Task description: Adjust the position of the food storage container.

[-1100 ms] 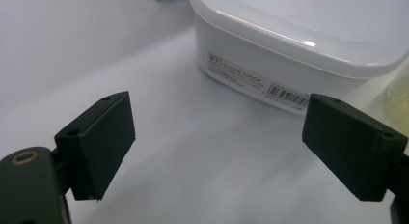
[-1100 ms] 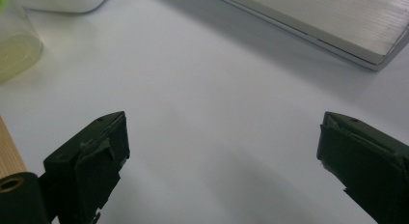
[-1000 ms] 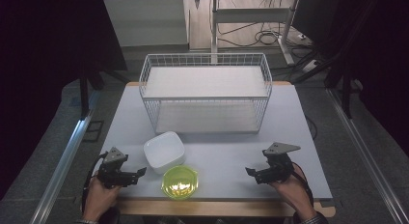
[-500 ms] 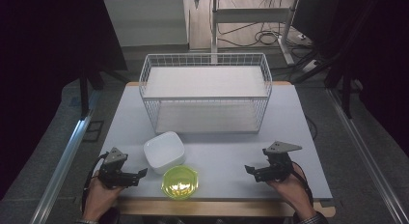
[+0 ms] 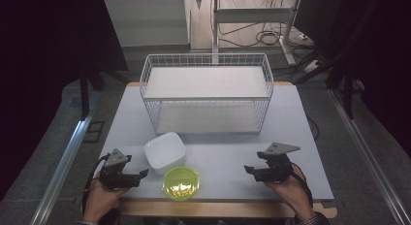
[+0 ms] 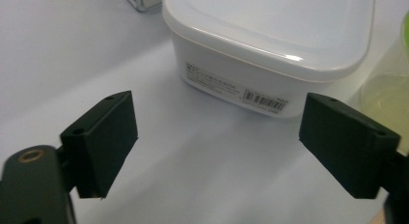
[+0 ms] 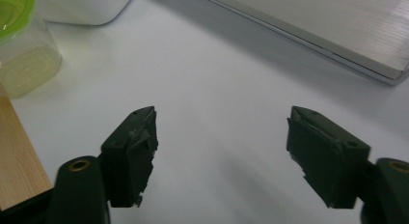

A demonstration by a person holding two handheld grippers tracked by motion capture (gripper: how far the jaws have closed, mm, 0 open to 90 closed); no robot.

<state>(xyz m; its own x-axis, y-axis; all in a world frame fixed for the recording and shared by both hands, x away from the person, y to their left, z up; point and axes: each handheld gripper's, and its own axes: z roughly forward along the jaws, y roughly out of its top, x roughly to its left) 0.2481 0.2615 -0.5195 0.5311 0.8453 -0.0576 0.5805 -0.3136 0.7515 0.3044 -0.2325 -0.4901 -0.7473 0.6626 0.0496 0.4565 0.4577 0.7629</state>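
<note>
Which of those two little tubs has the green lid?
The round clear tub at the table's front edge; its lid is bright green. The square tub behind it is all white.

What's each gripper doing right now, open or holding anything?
Left gripper: open, empty, fingers aimed at the white container.
Right gripper: open, empty, over bare table.

the white container's (image 6: 270,45) label print (barcode aside) is too small to read, and the frame's top crops its lid.
</note>
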